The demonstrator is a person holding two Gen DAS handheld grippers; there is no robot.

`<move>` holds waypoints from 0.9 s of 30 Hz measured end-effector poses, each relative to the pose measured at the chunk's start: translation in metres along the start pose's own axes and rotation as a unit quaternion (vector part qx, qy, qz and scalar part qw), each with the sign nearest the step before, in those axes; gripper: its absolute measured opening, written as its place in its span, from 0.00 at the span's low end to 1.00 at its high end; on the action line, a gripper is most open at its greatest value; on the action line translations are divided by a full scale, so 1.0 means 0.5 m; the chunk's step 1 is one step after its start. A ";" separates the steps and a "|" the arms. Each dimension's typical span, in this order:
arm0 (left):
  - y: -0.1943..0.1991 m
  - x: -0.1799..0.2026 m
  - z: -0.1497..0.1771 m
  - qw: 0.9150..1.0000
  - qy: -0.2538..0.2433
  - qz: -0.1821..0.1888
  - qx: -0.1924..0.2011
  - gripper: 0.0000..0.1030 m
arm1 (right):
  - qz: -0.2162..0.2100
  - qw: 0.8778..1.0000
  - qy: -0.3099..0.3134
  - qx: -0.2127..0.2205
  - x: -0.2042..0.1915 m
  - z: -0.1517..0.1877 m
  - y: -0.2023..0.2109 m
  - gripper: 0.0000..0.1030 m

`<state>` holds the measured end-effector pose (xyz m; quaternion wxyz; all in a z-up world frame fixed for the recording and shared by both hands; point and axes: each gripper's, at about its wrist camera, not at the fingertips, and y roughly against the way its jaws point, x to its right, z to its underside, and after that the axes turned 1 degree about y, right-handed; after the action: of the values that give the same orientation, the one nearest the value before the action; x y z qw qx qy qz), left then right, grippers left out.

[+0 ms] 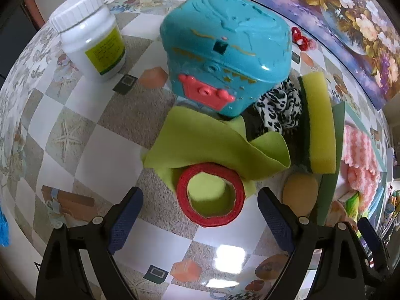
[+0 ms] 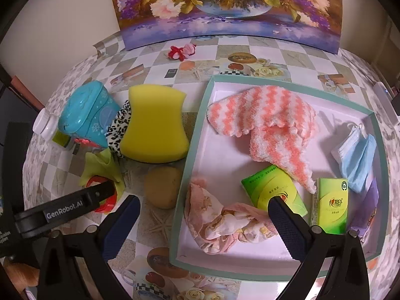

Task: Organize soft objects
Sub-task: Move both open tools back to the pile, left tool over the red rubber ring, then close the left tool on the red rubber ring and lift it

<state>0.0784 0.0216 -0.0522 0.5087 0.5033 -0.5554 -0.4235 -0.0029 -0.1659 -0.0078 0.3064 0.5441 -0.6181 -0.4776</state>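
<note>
My left gripper (image 1: 200, 197) points down, open, its blue pads either side of a red ring (image 1: 183, 200) without touching it. A lime green cloth (image 1: 215, 145) passes through the ring and spreads toward a teal toy chest (image 1: 225, 50). Beside the chest lie a leopard-print cloth (image 1: 280, 102), a yellow sponge (image 1: 320, 125) and a round tan sponge (image 1: 300, 195). My right gripper (image 2: 203, 207) hangs open over the left rim of a teal-edged tray (image 2: 200, 115), above a pink floral cloth (image 2: 220, 220). The tray also holds a pink striped towel (image 2: 270, 120), a blue face mask (image 2: 357, 155) and two green tissue packs (image 2: 272, 190).
A white bottle (image 1: 92, 32) stands left of the chest. A flower painting (image 2: 225, 7) leans at the table's back, with a red hair tie (image 2: 180, 50) in front of it. In the right wrist view, a left gripper finger (image 2: 75, 205) crosses above the red ring (image 2: 105, 200).
</note>
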 end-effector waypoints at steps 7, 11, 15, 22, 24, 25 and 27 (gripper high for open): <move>0.007 0.008 0.019 1.000 -0.015 0.004 0.000 0.65 | 0.000 1.000 0.001 -0.001 -0.002 0.000 0.001 1.00; 0.022 0.015 0.026 0.999 -0.028 0.016 0.003 0.55 | -0.001 1.000 0.001 -0.001 -0.001 0.000 0.000 1.00; 0.025 0.015 0.028 0.999 -0.028 0.028 0.000 0.54 | -0.001 1.000 0.002 0.000 -0.001 0.000 0.001 1.00; 0.047 -0.014 0.022 0.998 -0.018 0.053 0.007 0.31 | -0.002 1.000 0.003 0.004 -0.003 -0.002 0.005 1.00; 0.055 -0.016 0.017 0.998 -0.021 0.051 0.010 0.31 | -0.003 1.000 0.004 0.005 -0.005 -0.002 0.005 1.00; 0.054 -0.016 0.017 0.998 -0.022 0.050 0.008 0.31 | -0.003 1.000 0.005 0.005 -0.005 -0.003 0.005 1.00; 0.050 -0.017 0.015 0.999 -0.017 0.051 0.000 0.31 | -0.002 1.000 0.005 0.003 -0.006 -0.002 0.003 1.00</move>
<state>0.0676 0.0330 -0.0297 0.5199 0.4673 -0.5892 -0.4053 -0.0018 -0.1632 -0.0055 0.3067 0.5489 -0.6169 -0.4734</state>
